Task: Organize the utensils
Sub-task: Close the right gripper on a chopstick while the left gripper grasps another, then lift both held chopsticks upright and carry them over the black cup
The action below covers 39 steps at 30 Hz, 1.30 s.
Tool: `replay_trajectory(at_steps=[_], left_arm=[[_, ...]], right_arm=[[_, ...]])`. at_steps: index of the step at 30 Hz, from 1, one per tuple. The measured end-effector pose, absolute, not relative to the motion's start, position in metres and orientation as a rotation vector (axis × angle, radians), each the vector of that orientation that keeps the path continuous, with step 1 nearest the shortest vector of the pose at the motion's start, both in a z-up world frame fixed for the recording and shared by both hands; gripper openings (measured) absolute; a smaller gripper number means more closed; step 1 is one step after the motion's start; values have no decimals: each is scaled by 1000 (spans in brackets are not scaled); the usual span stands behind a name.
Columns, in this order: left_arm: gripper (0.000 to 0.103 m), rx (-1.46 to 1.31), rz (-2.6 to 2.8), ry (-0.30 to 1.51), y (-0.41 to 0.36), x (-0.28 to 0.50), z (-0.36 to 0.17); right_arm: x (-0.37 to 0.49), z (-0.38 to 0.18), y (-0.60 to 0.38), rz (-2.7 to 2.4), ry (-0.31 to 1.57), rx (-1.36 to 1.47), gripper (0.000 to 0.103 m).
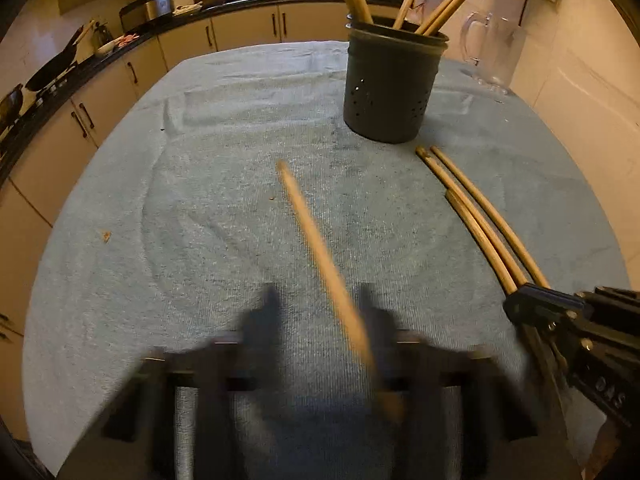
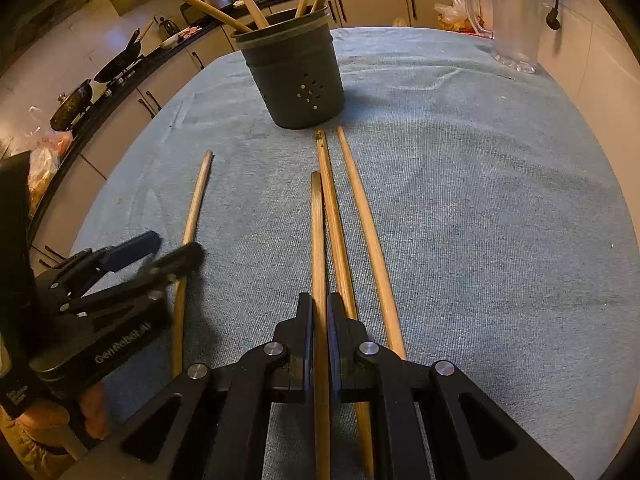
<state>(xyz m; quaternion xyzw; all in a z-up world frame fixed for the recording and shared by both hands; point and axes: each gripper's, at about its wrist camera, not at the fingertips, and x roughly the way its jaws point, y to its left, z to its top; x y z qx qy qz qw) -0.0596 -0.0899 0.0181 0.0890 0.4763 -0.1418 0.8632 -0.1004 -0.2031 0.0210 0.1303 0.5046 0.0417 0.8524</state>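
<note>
Chopsticks lie on the blue cloth [image 2: 480, 200] before the dark holder [image 2: 294, 76], which has more standing in it. The right gripper [image 2: 320, 316] is closed on one chopstick [image 2: 318, 240] of three side by side. The left gripper [image 1: 320, 308], blurred, stands wide around another chopstick [image 1: 316, 248]. A glass jug [image 2: 514, 16] stands behind.

The left gripper [image 1: 320, 320] is motion-blurred at the bottom, its jaws wide apart, with a single wooden chopstick [image 1: 320, 256] running up between them, close to the right-hand jaw, over the blue cloth [image 1: 200, 200] that covers the surface. A dark perforated holder [image 1: 390, 88] stands upright further back, with several chopsticks leaning in it. Three loose chopsticks [image 1: 480, 216] lie side by side to the right, their near ends reaching the right gripper [image 1: 560, 316]. A clear glass jug [image 1: 490, 48] stands behind the holder.
</note>
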Motion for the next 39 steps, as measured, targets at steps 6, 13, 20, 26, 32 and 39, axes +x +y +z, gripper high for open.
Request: replay_trajectory(at_steps=[6, 13, 20, 26, 32, 39], left_arm=[[7, 124, -348, 1102, -43, -61, 24], [21, 34, -356, 1133, -8, -56, 38], [36, 88, -357, 1117, -25, -21, 37], [36, 139, -362, 1120, -50, 4, 26], [36, 169, -369, 1119, -59, 16, 23], [36, 177, -371, 1080, -59, 20, 22]], right_arm=[[-107, 21, -203, 107, 1082, 283, 8], [-104, 23, -191, 139, 1110, 255, 24], [-75, 25, -179, 114, 1163, 199, 30], [-39, 24, -169, 102, 1205, 143, 29], [-4, 23, -159, 92, 1247, 59, 25], [9, 23, -154, 64, 1254, 22, 16]])
